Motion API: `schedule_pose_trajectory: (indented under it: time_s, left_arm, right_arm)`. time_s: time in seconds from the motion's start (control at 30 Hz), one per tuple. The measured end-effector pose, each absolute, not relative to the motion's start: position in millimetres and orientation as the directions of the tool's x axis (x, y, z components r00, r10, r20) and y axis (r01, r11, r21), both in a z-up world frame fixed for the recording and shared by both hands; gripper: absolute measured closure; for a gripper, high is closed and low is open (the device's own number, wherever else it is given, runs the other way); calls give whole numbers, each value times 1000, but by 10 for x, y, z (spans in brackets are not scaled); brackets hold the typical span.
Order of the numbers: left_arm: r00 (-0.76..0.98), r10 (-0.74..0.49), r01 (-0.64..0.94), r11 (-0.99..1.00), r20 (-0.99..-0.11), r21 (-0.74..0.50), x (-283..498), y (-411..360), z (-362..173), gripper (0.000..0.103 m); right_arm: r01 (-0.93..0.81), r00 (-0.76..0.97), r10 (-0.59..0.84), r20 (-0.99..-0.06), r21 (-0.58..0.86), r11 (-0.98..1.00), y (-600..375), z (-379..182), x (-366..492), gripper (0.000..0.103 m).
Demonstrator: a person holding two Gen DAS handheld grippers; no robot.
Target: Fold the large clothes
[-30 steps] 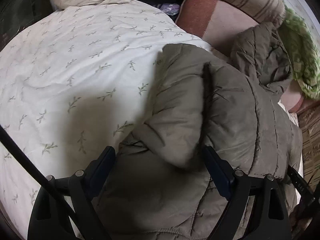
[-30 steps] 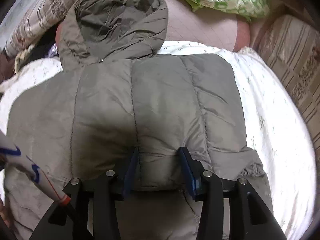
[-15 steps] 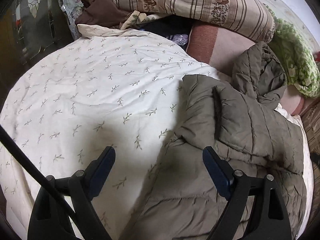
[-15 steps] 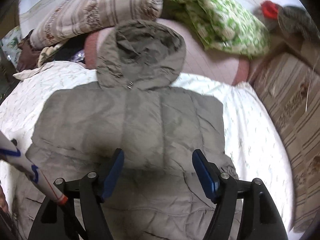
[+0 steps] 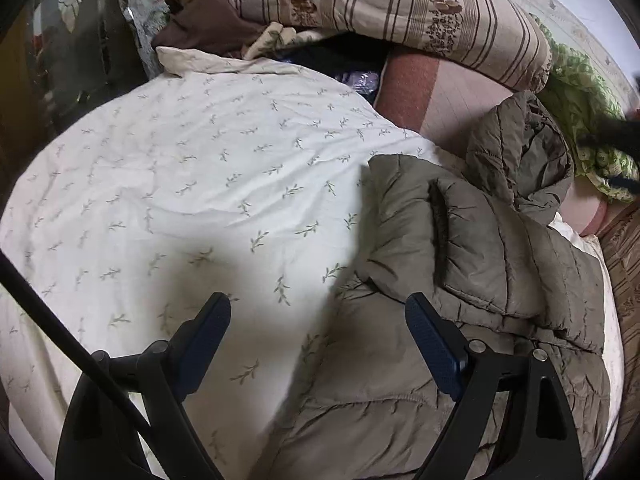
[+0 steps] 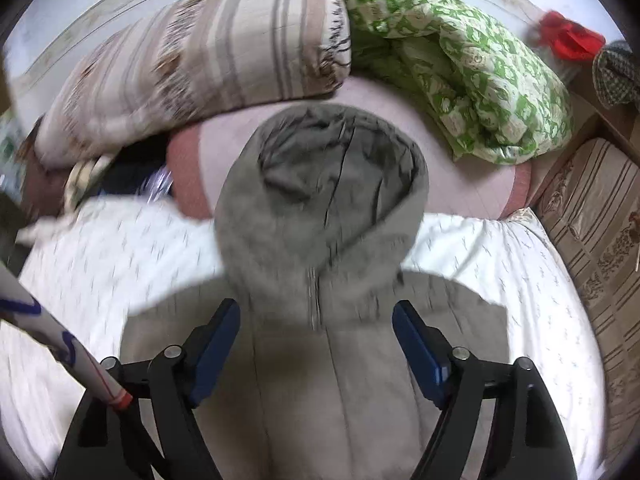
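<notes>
Left wrist view: the left gripper point(image 5: 318, 326) hangs with its jaws spread wide, pinching nothing, over the sheet point(image 5: 192, 184) at the near left edge of the jacket point(image 5: 472, 248). The jacket (olive, quilted) lies on the right half of the bed, one sleeve point(image 5: 404, 220) folded over its body, hood point(image 5: 520, 152) at the far end against a pink cushion point(image 5: 432, 96). A striped quilt point(image 5: 392, 12) lies farther back.

Right wrist view (blurred): the right gripper point(image 6: 316, 344) is also spread and empty, above the jacket point(image 6: 336, 380) just near of its hood point(image 6: 320, 184). A green quilt point(image 6: 460, 72) sits far right.
</notes>
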State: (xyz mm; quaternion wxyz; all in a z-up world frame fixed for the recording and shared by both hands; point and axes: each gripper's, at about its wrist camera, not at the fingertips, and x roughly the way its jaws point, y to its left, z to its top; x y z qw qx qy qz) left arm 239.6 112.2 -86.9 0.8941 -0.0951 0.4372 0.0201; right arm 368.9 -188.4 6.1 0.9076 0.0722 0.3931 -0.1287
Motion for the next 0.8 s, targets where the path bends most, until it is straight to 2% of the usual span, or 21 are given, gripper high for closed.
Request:
schedule_pose_trajectory:
  time_s: [0.13,0.27,0.47,0.5,0.53,0.6,0.67,0.8]
  left_arm:
    - [608,-42,-127,981,-793,-149,2513,1109,-948,14]
    - [564,-72,-128,976,-823,-173,2656,1100,-1133,14]
    - [491,-110,-136,970,-864,-201,2782,1081,-1383,14]
    - [489,-109,-138,970,-865,-200,2792,1081,-1393,14]
    - [488,-108,-139,970,-866,-199,2800,1080,-1400,14]
    - [487,-105,-144,970,-867,-198,2811,1079,-1400,14]
    - [489,-110,-142,969,-866,-203,2815,1076,-1382,14]
    - [521,-105,-131,971,-847,-201,2738,1088,-1249,14]
  right_arm:
    - [337,670,-179,-721,81,938,-1943,197,4354,19]
    - [364,704,-177,-688,134,922,-2018,307,4906,10]
    - [441,676,-160,-719,222,870,-2260,11,5505,10]
    - [453,668,-146,-729,242,858,-2307,-69,5557,15]
    - [459,662,-128,-738,265,848,-2348,-136,5587,25]
    - [441,651,-45,-758,329,835,-2396,-249,5616,95]
    - [420,655,-6,-756,358,834,-2389,-252,5547,95]
    - [341,691,-41,-722,275,899,-2197,63,5122,96]
